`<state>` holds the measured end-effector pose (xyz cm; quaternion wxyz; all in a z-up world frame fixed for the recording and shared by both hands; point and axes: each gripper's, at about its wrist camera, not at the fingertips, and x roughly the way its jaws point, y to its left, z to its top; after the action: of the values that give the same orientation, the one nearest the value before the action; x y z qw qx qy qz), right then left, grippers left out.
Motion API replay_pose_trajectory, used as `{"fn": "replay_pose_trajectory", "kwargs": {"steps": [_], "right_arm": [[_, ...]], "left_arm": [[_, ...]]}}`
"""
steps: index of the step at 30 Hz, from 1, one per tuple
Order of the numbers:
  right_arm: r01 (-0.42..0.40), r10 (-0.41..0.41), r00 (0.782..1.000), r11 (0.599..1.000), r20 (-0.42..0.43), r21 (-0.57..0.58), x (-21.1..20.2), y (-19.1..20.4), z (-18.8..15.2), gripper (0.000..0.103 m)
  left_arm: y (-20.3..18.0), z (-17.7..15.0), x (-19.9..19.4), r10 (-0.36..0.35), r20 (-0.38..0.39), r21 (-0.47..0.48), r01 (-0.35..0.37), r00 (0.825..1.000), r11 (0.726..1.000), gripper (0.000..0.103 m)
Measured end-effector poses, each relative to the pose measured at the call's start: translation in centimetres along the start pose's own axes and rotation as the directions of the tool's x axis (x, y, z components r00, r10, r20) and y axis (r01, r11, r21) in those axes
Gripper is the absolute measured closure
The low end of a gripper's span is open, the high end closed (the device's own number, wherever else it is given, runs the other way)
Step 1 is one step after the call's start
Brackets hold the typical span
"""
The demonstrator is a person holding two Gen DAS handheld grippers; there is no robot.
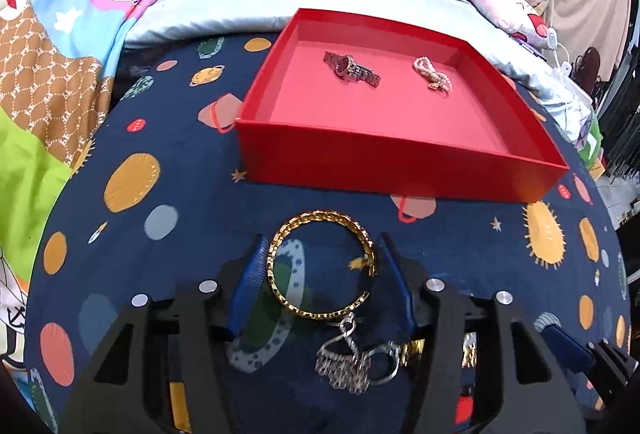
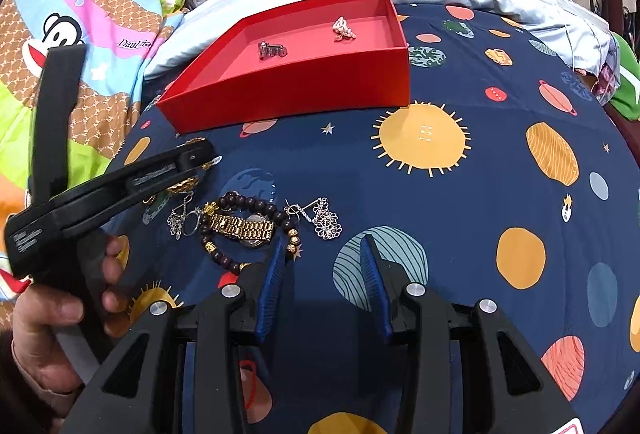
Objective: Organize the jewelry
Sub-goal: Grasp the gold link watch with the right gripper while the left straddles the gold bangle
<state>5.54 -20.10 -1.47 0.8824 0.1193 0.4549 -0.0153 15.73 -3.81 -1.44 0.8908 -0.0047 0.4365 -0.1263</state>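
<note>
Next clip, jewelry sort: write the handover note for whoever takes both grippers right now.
Left gripper: open, fingers either side of the gold bangle on the cloth, not closed on it.
Right gripper: open, holding nothing, just short of the pile.
Done: dark watch and pearl bracelet lie in the red box.
Left: bangle, gold watch, dark bead bracelet, silver earrings and, all on the cloth in front of the box.

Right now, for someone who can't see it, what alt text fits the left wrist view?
The open left gripper straddles a gold bangle lying on a navy planet-print cloth. Beyond it, a red tray holds a watch and a pearl bracelet; silver earrings lie nearer the camera.
</note>
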Motion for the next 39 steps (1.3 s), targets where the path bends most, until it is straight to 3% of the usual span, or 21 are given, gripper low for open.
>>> {"fn": "replay_pose_trajectory", "kwargs": {"steps": [9, 17, 22, 39], "right_arm": [[-0.039, 0.039, 0.999, 0.999, -0.001, -0.035, -0.2, 1.4, 0.3, 0.064], [-0.065, 0.063, 0.998, 0.992, -0.024, -0.110, 1.1, 4.1, 0.3, 0.076], [-0.054, 0.049, 0.998, 0.988, -0.040, -0.144, 2.3, 4.3, 0.8, 0.079], [-0.098, 0.095, 0.995, 0.977, -0.029, -0.190, 3.9, 5.0, 2.6, 0.069]], "left_arm": [[3.5, -1.5, -5.0, 0.038, 0.053, -0.022, -0.037, 0.998, 0.999, 0.049], [4.6, -3.3, -6.4, 0.005, 0.031, -0.030, -0.004, 0.999, 1.000, 0.049], [4.5, -4.1, -6.8, -0.002, 0.028, -0.014, 0.002, 1.000, 1.000, 0.049], [4.6, -4.9, -6.2, -0.022, 0.006, -0.019, 0.022, 1.000, 1.000, 0.049]]}}
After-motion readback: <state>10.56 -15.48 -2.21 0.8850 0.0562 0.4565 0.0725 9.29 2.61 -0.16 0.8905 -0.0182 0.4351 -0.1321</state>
